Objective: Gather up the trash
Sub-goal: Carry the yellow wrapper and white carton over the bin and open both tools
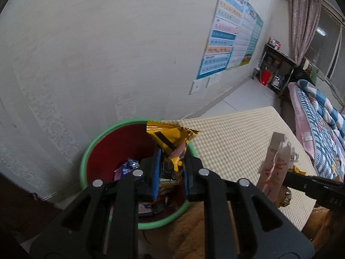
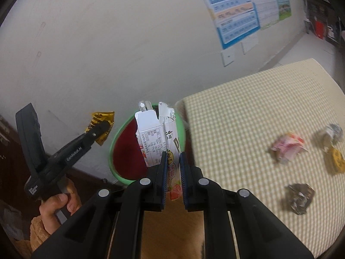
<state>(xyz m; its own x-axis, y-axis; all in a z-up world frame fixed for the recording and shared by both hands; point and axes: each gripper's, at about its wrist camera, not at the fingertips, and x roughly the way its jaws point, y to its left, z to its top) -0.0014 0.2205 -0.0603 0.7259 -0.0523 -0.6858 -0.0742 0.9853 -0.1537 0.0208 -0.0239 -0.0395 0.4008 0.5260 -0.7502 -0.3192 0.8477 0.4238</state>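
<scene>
A red bin with a green rim stands on the floor by the wall, next to the checked table; it shows in the right wrist view too. My left gripper is shut on a yellow and black foil wrapper and holds it over the bin. It also shows in the right wrist view, gripping the wrapper. My right gripper is shut on a torn white carton, held upright in front of the bin. The carton also shows in the left wrist view.
Several crumpled wrappers lie on the checked table: a pink one, a grey one, a yellow one and a dark one. Trash lies in the bin. A bed and shelf stand beyond.
</scene>
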